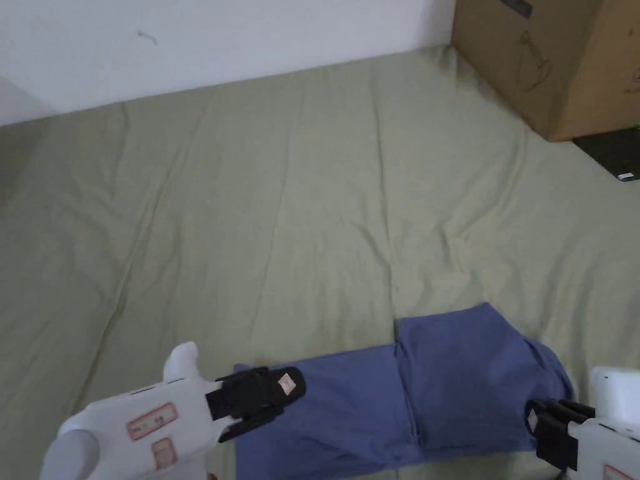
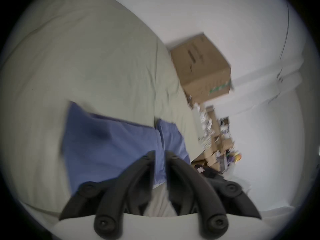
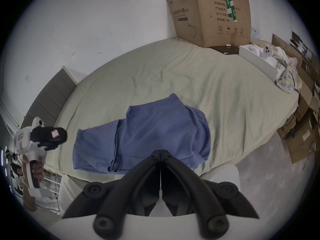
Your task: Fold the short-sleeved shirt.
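Lying between the two grippers, the blue shirt is already a long folded strip — probably one crosswise fold remains. Left gripper narrowly parted and empty; right gripper closed, holding nothing.

Bedroom used as storage: bed with green sheet, cardboard box, flattened cartons alongside

left claw slightly parted above blue shirt.
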Available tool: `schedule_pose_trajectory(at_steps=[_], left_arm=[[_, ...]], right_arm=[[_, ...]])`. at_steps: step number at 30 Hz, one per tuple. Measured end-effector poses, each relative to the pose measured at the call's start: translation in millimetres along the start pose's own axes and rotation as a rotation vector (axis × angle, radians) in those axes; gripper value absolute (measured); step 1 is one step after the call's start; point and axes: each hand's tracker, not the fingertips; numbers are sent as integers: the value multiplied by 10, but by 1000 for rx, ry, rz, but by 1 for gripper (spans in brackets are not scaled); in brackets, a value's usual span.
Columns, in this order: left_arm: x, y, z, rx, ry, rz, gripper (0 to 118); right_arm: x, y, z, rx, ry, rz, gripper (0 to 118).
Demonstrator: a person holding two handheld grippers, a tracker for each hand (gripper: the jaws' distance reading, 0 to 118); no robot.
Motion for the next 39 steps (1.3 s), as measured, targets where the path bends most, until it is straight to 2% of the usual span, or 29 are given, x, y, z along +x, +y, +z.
schedule_pose_trajectory(at_steps=[1, 2, 3, 5, 9, 12, 14, 15, 18, 19, 20, 21, 23, 25, 26, 29, 35, 39], left_arm=[[-161, 8, 168, 33, 5, 36, 55], [-281, 16, 314, 57, 19, 67, 78], [-444, -4, 436, 88, 54, 104, 91], [-703, -41, 586, 123, 103, 141, 94], [-1215, -174, 519, 95, 93, 249, 93], [-1217, -246, 238, 61, -54, 271, 93], [-1196, -223, 64, 15, -97, 226, 89], [-1210, -220, -46, -6, -77, 235, 84], [-1172, -141, -324, -50, -113, 288, 78], [-1149, -96, -390, -85, -66, 274, 59], [-1156, -71, -450, -103, 17, 235, 33], [-1102, -61, -488, -134, 96, 183, 12], [-1104, -44, -401, -122, -14, 231, 11], [-1084, -22, -298, -132, 10, 222, 11], [-1062, 9, -252, -130, 26, 168, 10], [-1248, 132, 46, -98, 44, 189, 10], [-1602, 371, 1146, 38, 229, 188, 10], [-1389, 398, 1588, 90, 383, 168, 10]], right_arm=[[-47, 8, -12, -5, 4, 12, 1], [-94, 16, -25, -8, 8, 24, 1], [-156, 24, -44, -12, 13, 41, 1], [-276, 42, -85, -21, 22, 73, 1], [-537, 77, -168, -42, 30, 140, 1], [-749, 67, -190, -37, 1, 247, 1], [-816, 71, -211, -45, 12, 261, 1], [-833, 74, -221, -48, 22, 258, 1], [-852, 67, -257, -62, 40, 257, 1], [-857, 63, -265, -67, 37, 260, 1], [-855, 61, -268, -70, 34, 261, 1], [-851, 62, -271, -74, 35, 260, 1], [-835, 63, -274, -77, 35, 257, 1], [-829, 82, -280, -82, 28, 254, 1], [-826, 88, -279, -83, 27, 250, 1], [-833, 128, -306, -87, 33, 230, 1], [-878, 141, -368, -90, 66, 228, 1], [-895, 87, -404, -101, 89, 221, 1]])
